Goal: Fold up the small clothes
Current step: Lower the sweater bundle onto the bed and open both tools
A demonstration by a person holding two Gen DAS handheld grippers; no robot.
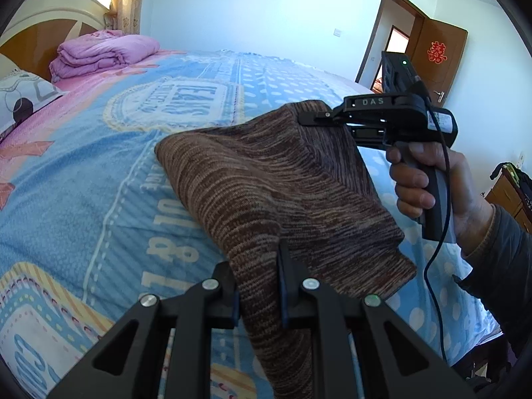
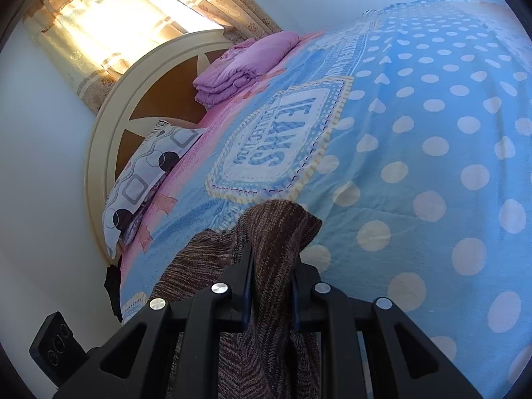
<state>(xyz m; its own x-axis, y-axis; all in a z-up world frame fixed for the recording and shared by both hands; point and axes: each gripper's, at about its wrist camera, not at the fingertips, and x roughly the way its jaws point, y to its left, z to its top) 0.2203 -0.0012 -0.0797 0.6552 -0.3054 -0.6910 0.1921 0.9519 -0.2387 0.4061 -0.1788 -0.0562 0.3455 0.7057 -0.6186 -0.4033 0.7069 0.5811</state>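
Bed (image 1: 83, 173) fills both views, w/ a blue polka-dot & lettered cover; the headboard (image 2: 109, 126) is at the far end under a sunlit curtain (image 2: 99, 26). A door (image 1: 435, 56) stands open in the far right corner of the room in the left wrist view.

Brown knit garment (image 1: 266, 179) is draped over the middle of the bed cover, near the person's side, raised at two points and sloping down between them; its far left corner rests on the cover.

Folded purple quilt (image 1: 103, 53) sits by the headboard end, well apart from the garment. Patterned pillow (image 2: 143, 179) lies beside it along the headboard.

Right gripper (image 1: 312, 118), in the person's hand (image 1: 429, 183), has fingers nearly closed, pinching the garment's upper far edge; in its own cam, cloth is bunched between the pads (image 2: 247, 286).

Left gripper (image 1: 259, 286): fingers close together, clamped on the garment's near edge, w/ cloth running down between them.
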